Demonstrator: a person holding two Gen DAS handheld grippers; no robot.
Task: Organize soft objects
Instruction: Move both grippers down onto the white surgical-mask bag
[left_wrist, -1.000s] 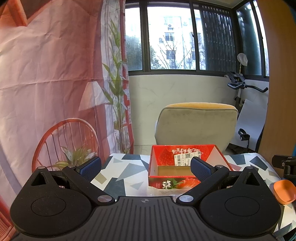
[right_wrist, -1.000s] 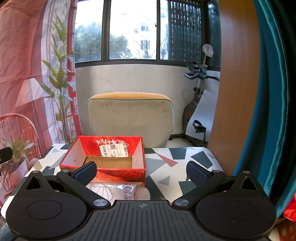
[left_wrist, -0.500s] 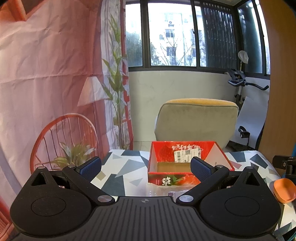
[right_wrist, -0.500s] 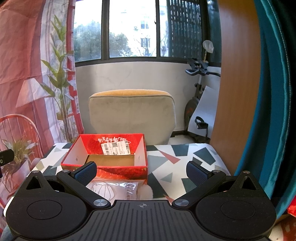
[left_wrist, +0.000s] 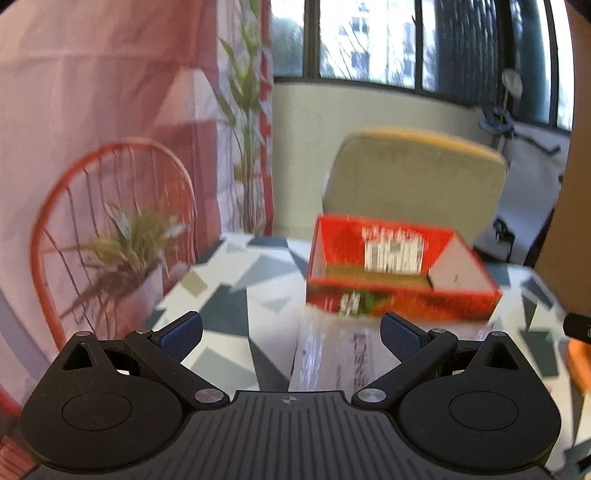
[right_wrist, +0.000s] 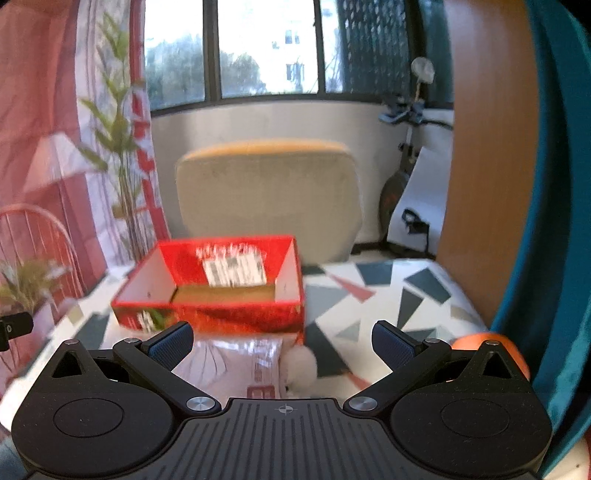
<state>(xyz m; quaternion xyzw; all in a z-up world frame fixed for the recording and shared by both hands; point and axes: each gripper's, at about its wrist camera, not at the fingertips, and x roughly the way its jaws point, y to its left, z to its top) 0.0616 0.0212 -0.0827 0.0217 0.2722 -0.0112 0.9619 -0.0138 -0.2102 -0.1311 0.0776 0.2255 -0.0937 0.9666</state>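
Observation:
A red open box (left_wrist: 399, 277) with a white label inside stands on the patterned table (left_wrist: 229, 306); the right wrist view shows the box (right_wrist: 221, 284) too. A clear plastic packet (left_wrist: 332, 354) lies in front of it, between the wide-open fingers of my left gripper (left_wrist: 291, 334). In the right wrist view the same packet (right_wrist: 236, 363) lies beside a white fluffy ball (right_wrist: 301, 365), with an orange soft object (right_wrist: 491, 349) behind the right finger. My right gripper (right_wrist: 282, 339) stands open and holds nothing.
A beige cushioned chair (right_wrist: 266, 199) stands behind the table. A red wire chair with a potted plant (left_wrist: 122, 243) is at the left. A wooden panel (right_wrist: 487, 147) and teal curtain (right_wrist: 554, 184) close off the right. An exercise bike (right_wrist: 406, 118) stands near the window.
Both views have tilted downward and are motion-blurred. The box, packet and fluffy ball sit higher and larger in frame; the orange object has come into the right wrist view. Both grippers remain open.

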